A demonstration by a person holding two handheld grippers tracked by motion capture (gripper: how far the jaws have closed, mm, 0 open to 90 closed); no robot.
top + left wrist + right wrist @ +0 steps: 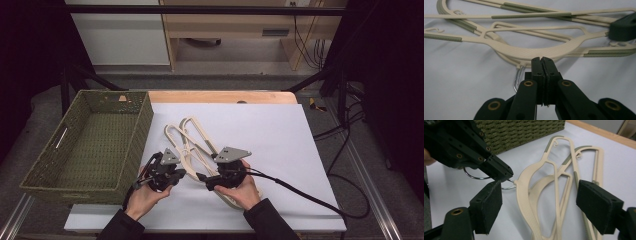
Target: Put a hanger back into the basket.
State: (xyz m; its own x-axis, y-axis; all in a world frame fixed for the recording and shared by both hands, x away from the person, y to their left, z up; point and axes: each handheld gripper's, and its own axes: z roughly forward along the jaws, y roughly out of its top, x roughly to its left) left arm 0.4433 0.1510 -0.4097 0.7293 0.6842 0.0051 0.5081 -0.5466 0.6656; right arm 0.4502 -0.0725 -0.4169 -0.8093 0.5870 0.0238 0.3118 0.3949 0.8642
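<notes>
Three hangers (192, 142), one basket (92, 145)

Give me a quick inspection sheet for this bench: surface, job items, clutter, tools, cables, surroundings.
Surface: white sheet over a wooden tabletop.
Job's things: pile of cream hangers lying mid-sheet; green woven basket at the left edge, nothing inside.
Clutter: nothing seen.
Grippers: left tool shut on the metal hook of one hanger; right tool open, jaws either side of the pile.
Cables: black cable trails right from the right tool.
Surroundings: dark frame, pale cabinet, floor wires.
</notes>
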